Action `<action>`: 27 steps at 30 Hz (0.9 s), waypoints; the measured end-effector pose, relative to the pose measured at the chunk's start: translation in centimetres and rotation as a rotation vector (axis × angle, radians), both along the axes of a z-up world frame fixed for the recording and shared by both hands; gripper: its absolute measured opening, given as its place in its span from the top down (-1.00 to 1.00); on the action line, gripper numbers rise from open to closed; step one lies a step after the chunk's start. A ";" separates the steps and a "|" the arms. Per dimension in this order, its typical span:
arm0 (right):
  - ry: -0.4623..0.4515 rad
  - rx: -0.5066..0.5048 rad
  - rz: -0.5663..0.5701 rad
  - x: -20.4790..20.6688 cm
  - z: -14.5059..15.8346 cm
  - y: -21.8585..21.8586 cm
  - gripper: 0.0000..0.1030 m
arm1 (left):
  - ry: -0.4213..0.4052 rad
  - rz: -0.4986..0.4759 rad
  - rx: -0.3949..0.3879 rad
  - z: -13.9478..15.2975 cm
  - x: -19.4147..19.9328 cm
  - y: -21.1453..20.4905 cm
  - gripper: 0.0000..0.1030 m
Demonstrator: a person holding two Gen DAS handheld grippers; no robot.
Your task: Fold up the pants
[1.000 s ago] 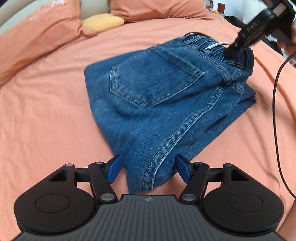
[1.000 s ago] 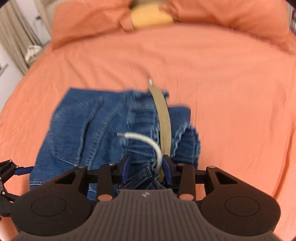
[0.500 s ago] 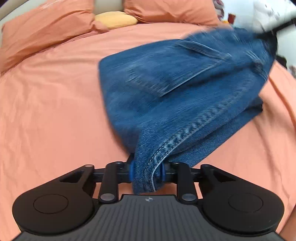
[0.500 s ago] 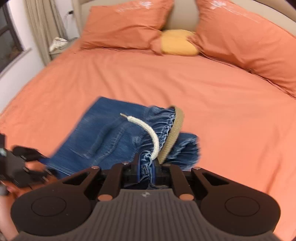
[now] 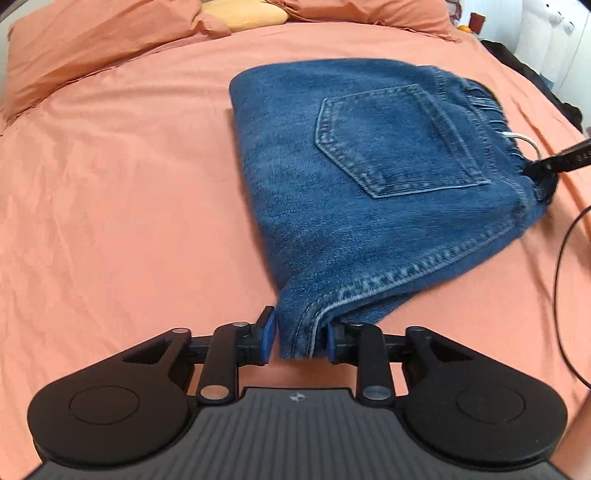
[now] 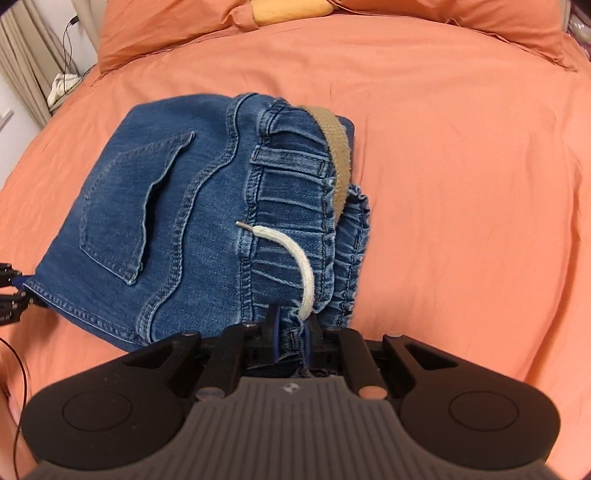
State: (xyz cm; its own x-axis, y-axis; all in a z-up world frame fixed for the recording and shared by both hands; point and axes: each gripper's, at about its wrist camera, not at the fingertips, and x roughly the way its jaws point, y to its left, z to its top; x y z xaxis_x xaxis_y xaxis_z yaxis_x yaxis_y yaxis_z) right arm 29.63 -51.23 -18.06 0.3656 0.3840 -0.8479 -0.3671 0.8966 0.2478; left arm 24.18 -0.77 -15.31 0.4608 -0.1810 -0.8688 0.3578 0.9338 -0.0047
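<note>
Blue jeans (image 5: 369, 166) lie folded into a compact stack on the orange bed sheet (image 5: 110, 221), back pocket up. My left gripper (image 5: 299, 338) straddles the near corner at the seam. Its jaws are opening: the left pad stands a little off the denim and the right one still touches it. In the right wrist view the jeans (image 6: 177, 221) show their gathered waistband, a white drawstring (image 6: 295, 254) and a tan belt (image 6: 338, 155). My right gripper (image 6: 293, 332) has the waistband bunched between its pads, its jaws starting to open. Its tip shows at the stack's right corner (image 5: 554, 166).
Orange pillows (image 5: 92, 44) and a yellow cushion (image 5: 247, 14) lie at the head of the bed. A black cable (image 5: 557, 295) hangs at the right edge. Curtains and a bedside shelf (image 6: 55, 88) stand beyond the left side. Bare sheet surrounds the jeans.
Both grippers closed on the jeans, lifted and swung them, then set them flat with the pocket turned. The left jaws have since parted slightly from the corner.
</note>
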 end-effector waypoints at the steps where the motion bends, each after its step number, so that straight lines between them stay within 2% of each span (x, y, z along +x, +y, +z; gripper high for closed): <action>1: -0.005 -0.004 -0.004 0.1 0.3 0.0 0.62 | -0.003 -0.008 -0.008 0.5 -0.1 0.3 0.25; 2: -0.014 -0.008 -0.011 0.1 0.7 -0.1 0.57 | -0.011 -0.017 -0.017 1.1 -0.2 0.5 0.17; 4: -0.037 0.002 -0.023 0.0 1.7 -0.5 0.30 | -0.021 -0.033 -0.031 2.0 -0.7 0.8 0.06; 5: -0.051 0.020 -0.032 -0.6 2.4 -0.7 0.23 | -0.028 -0.036 -0.040 2.5 -0.7 1.0 0.00; 7: -0.071 0.063 -0.068 -0.9 3.3 -1.8 -0.11 | -0.035 -0.025 -0.061 3.1 -0.3 0.9 -0.11; 8: -0.070 0.091 -0.089 -0.7 3.6 -2.2 -0.22 | -0.041 -0.011 -0.072 3.4 0.0 1.0 -0.17; 9: -0.062 0.118 -0.113 -0.3 3.7 -2.3 -0.42 | -0.057 0.008 -0.085 3.8 0.2 1.0 -0.17; 10: -0.051 0.142 -0.135 0.0 3.7 -2.8 -0.49 | -0.073 0.028 -0.098 3.9 1.0 0.9 -0.17; 13: 0.015 0.219 -0.207 1.3 2.4 -3.8 -0.49 | -0.113 0.110 -0.172 4.7 2.3 1.5 -0.17; 15: 0.057 0.276 -0.264 2.2 1.3 -4.6 -0.49 | -0.087 0.152 -0.238 4.6 3.6 2.1 -0.17; 18: 0.076 0.316 -0.312 3.5 0.0 -4.7 -0.47 | -0.036 0.223 -0.284 3.7 5.7 2.5 -0.17; 20: 0.081 0.352 -0.332 4.4 -0.6 -4.7 -0.28 | -0.010 0.238 -0.313 3.0 6.8 2.5 -0.17; 21: 0.087 0.380 -0.336 4.9 -0.8 -4.6 -0.04 | -0.002 0.247 -0.323 2.8 7.2 2.5 -0.17; 22: 0.092 0.409 -0.334 5.4 -0.8 -4.5 0.09 | 0.003 0.254 -0.331 2.6 7.6 2.5 -0.17; 24: 0.114 0.449 -0.322 6.2 -1.1 -3.9 0.11 | 0.009 0.262 -0.341 2.1 8.0 2.4 -0.17; 26: 0.137 0.441 -0.339 7.1 -1.7 -3.1 0.11 | 0.018 0.265 -0.348 1.9 8.4 2.4 -0.17; 27: 0.146 0.439 -0.348 7.4 -1.9 -2.8 0.31 | 0.020 0.268 -0.351 1.8 8.5 2.4 -0.17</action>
State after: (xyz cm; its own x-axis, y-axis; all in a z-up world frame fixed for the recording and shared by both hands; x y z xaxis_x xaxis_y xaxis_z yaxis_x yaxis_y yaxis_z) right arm 37.05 -54.04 -19.96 0.4246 0.5895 -0.6872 -0.0028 0.7599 0.6501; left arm 32.69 1.63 -13.50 0.5154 -0.3427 -0.7854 0.0998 0.9343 -0.3422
